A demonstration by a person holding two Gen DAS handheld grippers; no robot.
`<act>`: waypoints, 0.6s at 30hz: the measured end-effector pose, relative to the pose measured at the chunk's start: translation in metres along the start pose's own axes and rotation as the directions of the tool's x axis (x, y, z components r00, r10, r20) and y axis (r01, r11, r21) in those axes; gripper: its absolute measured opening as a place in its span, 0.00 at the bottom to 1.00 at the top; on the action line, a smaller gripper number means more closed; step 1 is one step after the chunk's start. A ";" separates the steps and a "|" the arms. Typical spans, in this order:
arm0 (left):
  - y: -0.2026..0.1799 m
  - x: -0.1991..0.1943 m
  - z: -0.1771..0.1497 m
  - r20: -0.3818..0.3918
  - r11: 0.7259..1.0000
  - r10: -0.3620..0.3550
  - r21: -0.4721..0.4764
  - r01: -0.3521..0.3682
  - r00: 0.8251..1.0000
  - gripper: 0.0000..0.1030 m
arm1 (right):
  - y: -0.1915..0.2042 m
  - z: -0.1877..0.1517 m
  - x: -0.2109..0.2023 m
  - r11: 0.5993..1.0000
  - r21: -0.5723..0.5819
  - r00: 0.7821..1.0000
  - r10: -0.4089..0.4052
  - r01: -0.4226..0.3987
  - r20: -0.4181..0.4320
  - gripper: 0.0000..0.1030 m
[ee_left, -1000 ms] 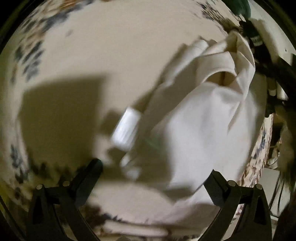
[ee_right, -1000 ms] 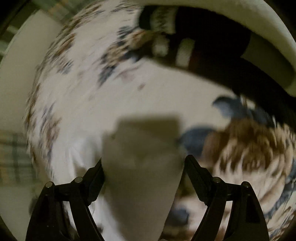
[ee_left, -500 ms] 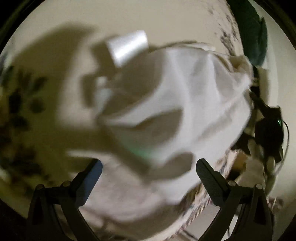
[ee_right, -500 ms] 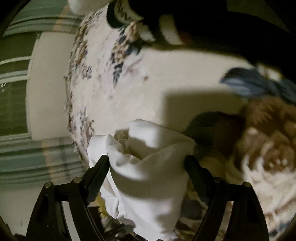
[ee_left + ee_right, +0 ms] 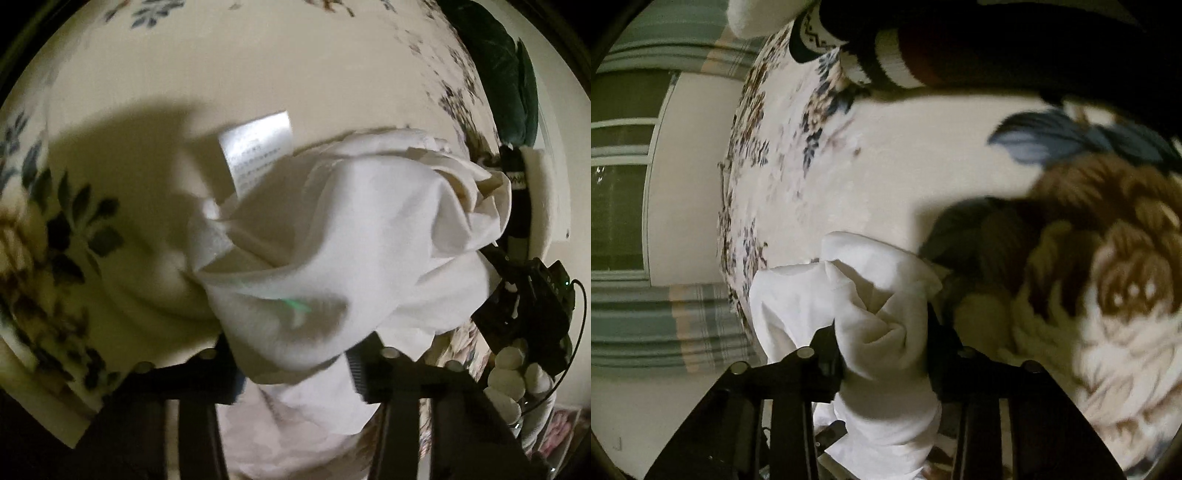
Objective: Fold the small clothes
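Note:
A small white garment [image 5: 332, 251] hangs bunched above a cream floral bedspread [image 5: 184, 74]. Its white care label [image 5: 258, 151] sticks out at the upper left. My left gripper [image 5: 295, 365] is shut on one bunched edge of it. My right gripper [image 5: 882, 354] is shut on another bunched part of the same white garment [image 5: 871, 306], which also hangs below the jaws. The right gripper also shows in the left wrist view [image 5: 532, 295], at the garment's far right end.
A dark striped sock or sleeve [image 5: 886, 55] lies at the far edge of the bedspread [image 5: 886, 155]. A dark green cloth [image 5: 506, 74] lies at the upper right. A wall and striped curtain [image 5: 665, 314] stand beyond the bed's left edge.
Both grippers have closed on the white garment and lifted it. The fabric has bunched up between the jaws and the label has swung to the upper left.

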State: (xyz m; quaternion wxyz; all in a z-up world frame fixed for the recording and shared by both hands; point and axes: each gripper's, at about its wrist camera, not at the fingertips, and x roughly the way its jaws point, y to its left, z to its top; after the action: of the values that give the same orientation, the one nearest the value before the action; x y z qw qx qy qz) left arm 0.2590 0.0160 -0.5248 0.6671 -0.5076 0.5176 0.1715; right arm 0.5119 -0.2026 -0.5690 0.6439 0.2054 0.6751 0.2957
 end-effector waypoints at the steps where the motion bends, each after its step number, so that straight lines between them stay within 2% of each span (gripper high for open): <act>1: -0.002 -0.001 0.000 -0.002 1.000 0.006 0.017 -0.006 1.000 0.33 | 0.002 -0.002 -0.002 1.000 0.003 1.000 -0.004 0.004 0.012 0.36; 3: -0.004 -0.004 -0.001 -0.006 1.000 0.005 0.029 -0.005 1.000 0.32 | 0.008 -0.005 -0.005 0.999 -0.018 0.999 -0.026 0.026 0.029 0.39; 5: -0.002 -0.005 0.001 -0.010 1.000 -0.013 0.017 0.013 1.000 0.32 | 0.008 -0.004 -0.007 1.000 -0.017 1.000 -0.017 0.017 0.011 0.48; 6: 0.002 -0.005 0.001 -0.017 0.999 -0.034 -0.001 0.034 0.999 0.33 | 0.007 -0.003 -0.009 1.000 -0.005 1.000 0.010 -0.010 -0.007 0.56; 7: 0.009 -0.004 0.002 -0.027 0.997 -0.066 -0.036 0.065 0.997 0.35 | 0.004 -0.003 -0.012 0.999 0.001 0.998 0.052 -0.052 -0.021 0.65; 9: 0.023 -0.002 0.000 -0.033 0.986 -0.130 -0.105 0.125 0.991 0.45 | 0.000 -0.004 -0.020 0.998 -0.018 0.998 0.060 -0.060 -0.029 0.74; 11: 0.032 0.001 -0.002 -0.015 0.966 -0.199 -0.170 0.193 0.980 0.53 | -0.004 -0.006 -0.025 0.996 -0.043 0.995 0.076 -0.078 -0.060 0.74; 13: 0.033 0.004 -0.002 -0.001 0.965 -0.204 -0.171 0.201 0.979 0.53 | -0.010 -0.006 -0.021 0.996 -0.055 0.993 0.063 -0.069 -0.101 0.74; 16: 0.024 0.001 -0.005 0.025 0.982 -0.135 -0.128 0.137 0.991 0.52 | -0.013 0.000 -0.002 0.993 -0.078 0.988 0.071 -0.083 -0.140 0.74; 17: 0.017 -0.002 -0.006 0.036 0.989 -0.101 -0.104 0.104 0.994 0.48 | -0.011 0.003 0.004 0.992 -0.086 0.988 0.077 -0.089 -0.136 0.73; 18: 0.009 -0.007 -0.008 0.056 0.995 -0.062 -0.077 0.067 0.996 0.45 | -0.005 0.004 0.010 0.990 -0.103 0.988 0.079 -0.093 -0.131 0.61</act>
State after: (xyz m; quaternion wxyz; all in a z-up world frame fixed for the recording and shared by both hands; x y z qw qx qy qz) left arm 0.2453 0.0150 -0.5234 0.6654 -0.5453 0.4755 0.1838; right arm 0.5156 -0.1997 -0.5799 0.5968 0.1797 0.6879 0.3721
